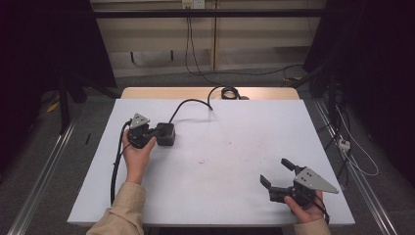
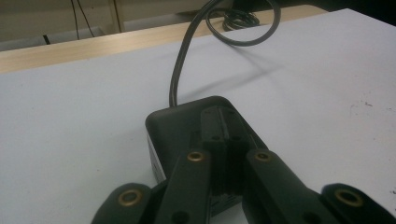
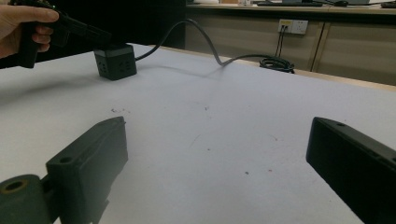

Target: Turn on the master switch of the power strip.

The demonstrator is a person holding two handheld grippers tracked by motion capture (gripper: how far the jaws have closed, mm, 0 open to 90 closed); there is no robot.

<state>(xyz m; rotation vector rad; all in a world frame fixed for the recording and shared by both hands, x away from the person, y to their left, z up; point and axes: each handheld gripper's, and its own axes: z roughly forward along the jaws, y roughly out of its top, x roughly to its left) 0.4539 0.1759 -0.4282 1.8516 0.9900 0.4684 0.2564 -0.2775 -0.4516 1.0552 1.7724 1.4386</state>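
A black cube-shaped power socket [image 1: 166, 135] sits on the white table top [image 1: 230, 142] at the left, with a black cable [image 1: 188, 102] running from it toward the far edge. My left gripper [image 1: 157, 131] is shut, its jaws pressed together and lying over the top of the cube [image 2: 173, 125]; nothing is between the fingertips [image 2: 223, 122]. My right gripper [image 1: 275, 171] stands open near the front right, held just above the bare surface. In the right gripper view its jaws [image 3: 217, 140] are wide apart and the cube [image 3: 115, 61] stands far off at the upper left.
The cable ends in a coil [image 1: 229, 92] on the bare wooden strip at the table's far edge. Small dark specks [image 1: 201, 161] mark the middle of the white top. Metal rails [image 1: 44, 171] run along the floor on both sides.
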